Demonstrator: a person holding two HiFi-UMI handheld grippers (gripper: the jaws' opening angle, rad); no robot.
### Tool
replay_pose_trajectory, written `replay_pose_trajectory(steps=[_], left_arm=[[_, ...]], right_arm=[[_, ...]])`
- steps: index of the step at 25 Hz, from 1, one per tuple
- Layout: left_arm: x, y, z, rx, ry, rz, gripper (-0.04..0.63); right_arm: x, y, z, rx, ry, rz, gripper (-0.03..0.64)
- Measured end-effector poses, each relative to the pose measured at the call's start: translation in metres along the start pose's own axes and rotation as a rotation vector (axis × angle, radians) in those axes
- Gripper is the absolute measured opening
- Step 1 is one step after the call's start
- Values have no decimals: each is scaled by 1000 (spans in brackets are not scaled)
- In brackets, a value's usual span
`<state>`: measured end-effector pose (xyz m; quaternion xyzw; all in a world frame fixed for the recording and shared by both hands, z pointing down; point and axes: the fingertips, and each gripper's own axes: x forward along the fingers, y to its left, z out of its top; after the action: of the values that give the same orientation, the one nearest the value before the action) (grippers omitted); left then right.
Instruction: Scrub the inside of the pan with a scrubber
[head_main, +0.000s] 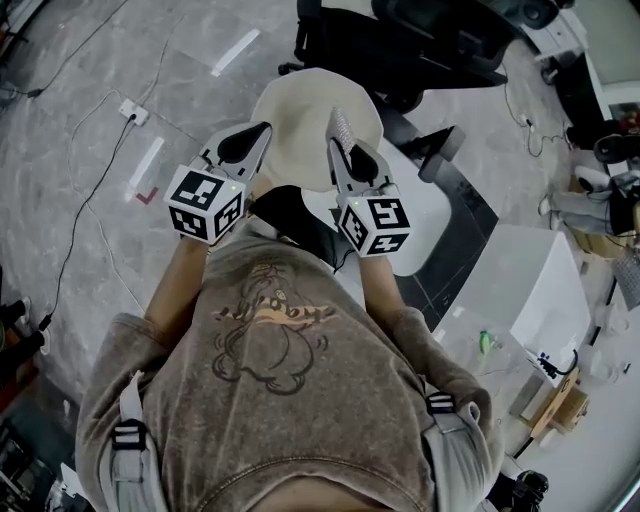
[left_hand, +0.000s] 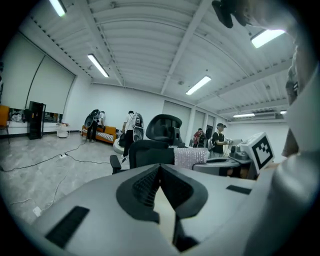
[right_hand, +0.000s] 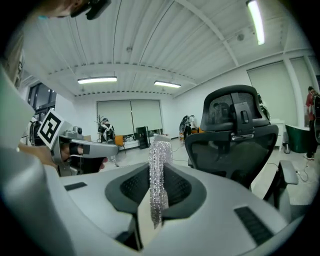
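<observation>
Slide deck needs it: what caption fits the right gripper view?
Right hand-held gripper shut on a silvery mesh scrubber, raised off the work surface, with a black office chair just beyond.

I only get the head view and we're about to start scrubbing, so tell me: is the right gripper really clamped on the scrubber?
Observer: Yes. In the right gripper view the right gripper is shut on the scrubber, which sticks up past the pads.
Operator: And the left one?
Observer: The left gripper is shut, with nothing between its jaws.
Operator: What's ahead of them?
Observer: The right one faces an office chair close by. In the left gripper view, people stand farther off.
</observation>
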<state>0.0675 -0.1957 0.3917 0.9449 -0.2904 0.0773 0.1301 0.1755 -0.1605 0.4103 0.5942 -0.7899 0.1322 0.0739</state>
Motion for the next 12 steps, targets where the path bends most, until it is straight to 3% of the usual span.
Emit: replay_pose_trajectory(steps=[4, 12], left_arm=[[2, 9, -4, -22, -24, 40, 17], [2, 19, -14, 24, 4, 83, 17]], right_arm=[[-1, -4, 2, 40, -47, -29, 83], [-3, -13, 2, 34, -62, -56, 83]])
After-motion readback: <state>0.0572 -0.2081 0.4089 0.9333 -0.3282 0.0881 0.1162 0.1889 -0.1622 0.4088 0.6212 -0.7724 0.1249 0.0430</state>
